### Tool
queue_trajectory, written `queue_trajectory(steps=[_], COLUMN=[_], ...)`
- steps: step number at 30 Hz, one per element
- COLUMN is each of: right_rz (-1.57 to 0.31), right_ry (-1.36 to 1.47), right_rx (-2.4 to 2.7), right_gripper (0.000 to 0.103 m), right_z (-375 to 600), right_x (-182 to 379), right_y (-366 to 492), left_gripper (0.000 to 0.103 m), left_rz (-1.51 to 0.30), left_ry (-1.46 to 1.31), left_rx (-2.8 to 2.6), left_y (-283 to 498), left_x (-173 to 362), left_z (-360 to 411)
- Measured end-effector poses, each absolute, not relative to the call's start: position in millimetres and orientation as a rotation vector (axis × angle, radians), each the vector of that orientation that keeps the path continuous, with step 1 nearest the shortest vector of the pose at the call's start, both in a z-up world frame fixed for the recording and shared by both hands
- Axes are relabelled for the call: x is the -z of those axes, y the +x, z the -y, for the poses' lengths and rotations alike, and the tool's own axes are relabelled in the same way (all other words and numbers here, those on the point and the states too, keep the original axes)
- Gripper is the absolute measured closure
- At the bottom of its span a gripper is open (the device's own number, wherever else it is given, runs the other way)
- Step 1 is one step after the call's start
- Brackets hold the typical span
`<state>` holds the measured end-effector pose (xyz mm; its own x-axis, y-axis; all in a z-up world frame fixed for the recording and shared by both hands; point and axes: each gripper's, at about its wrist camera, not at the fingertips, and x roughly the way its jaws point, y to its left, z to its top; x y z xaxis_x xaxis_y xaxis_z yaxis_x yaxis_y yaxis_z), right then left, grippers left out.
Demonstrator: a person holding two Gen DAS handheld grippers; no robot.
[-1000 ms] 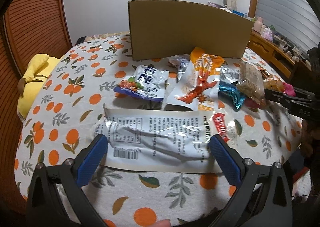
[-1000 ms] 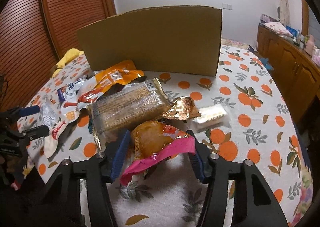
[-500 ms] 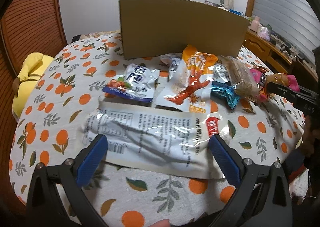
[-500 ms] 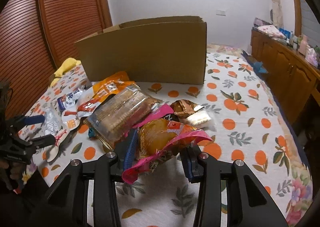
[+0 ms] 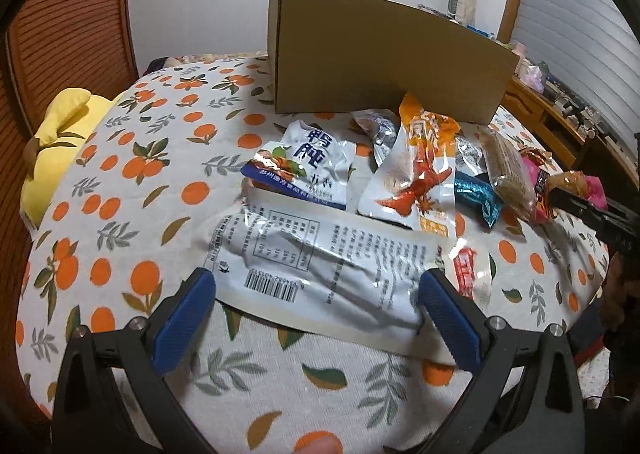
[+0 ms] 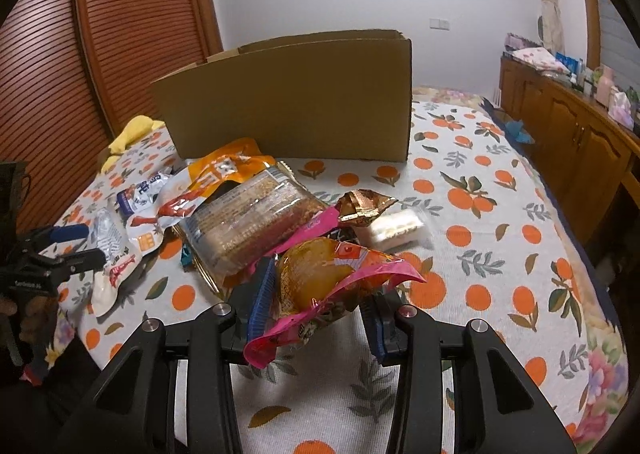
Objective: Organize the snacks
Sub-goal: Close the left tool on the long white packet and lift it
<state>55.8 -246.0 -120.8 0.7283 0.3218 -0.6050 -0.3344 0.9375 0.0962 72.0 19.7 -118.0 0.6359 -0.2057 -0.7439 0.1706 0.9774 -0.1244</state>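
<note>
1. Right now the right claw [image 6: 316,306] is clenched on a pink-edged snack pouch [image 6: 320,286], its blue pads pressing the pouch from both sides; the pouch sits up between them at the near edge of the snack pile.
2. The left claw [image 5: 316,306] is spread wide and released, its blue fingers [image 5: 184,310] standing at either end of a long silver packet [image 5: 320,254] that lies flat on the orange-print bed cover [image 5: 120,214]; no pad presses it.
3. That packet's long axis runs left to right, straight across the gap of the left claw, so the jaws span its length and not its narrow width. I judge that a clean grip would call for turning the wrist or closing on one crumpled end.
4. The cardboard box [image 6: 292,110] stands upright at the far side of the bed, beyond the whole pile and open at the top; it is probably where the snacks go.
5. From the right claw the box lies straight ahead and farther off, with the clear cracker pack [image 6: 256,222] and the orange pouch [image 6: 224,170] between. The right hand, already loaded, looks the readier to move there.
</note>
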Motion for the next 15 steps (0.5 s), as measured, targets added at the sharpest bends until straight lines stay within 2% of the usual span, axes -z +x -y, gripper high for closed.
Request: queue_trajectory(steps=[15], right_rz=[-0.665], right_ry=[-0.012], right_rx=[-0.364], right_gripper=[0.062], right_z=[245], right_x=[122], right_y=[55], left_gripper=[0.0], left_rz=[-0.884], left_ry=[-0.05], left_rx=[0.21], left_y=[100], left_x=[120], left_z=[-47])
